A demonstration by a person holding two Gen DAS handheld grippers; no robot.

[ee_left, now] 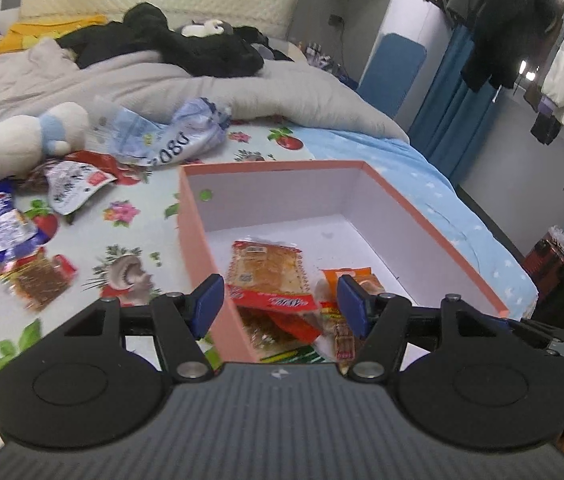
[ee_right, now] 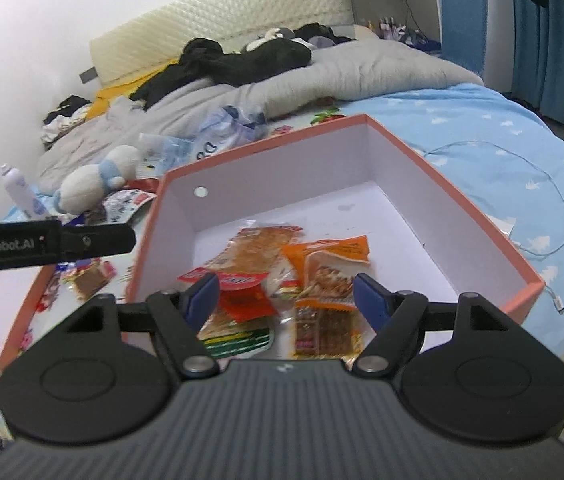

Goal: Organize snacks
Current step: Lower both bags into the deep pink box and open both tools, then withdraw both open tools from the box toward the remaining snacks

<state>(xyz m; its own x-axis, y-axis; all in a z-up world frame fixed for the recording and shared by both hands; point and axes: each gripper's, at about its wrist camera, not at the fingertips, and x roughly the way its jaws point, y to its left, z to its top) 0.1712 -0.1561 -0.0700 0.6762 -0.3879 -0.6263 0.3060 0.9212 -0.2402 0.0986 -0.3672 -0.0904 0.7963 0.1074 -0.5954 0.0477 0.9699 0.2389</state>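
both grippers empty, jaws apart, above the pink box [ee_left: 433, 220] and the packets in it. loose snack packets [ee_left: 42, 280] lie on the bed sheet [ee_left: 154, 232] beyond the box's left wall, toward the bed's left edge. left gripper [ee_left: 280, 300] is nearer; right gripper [ee_right: 285, 296] sits over the box's near end.
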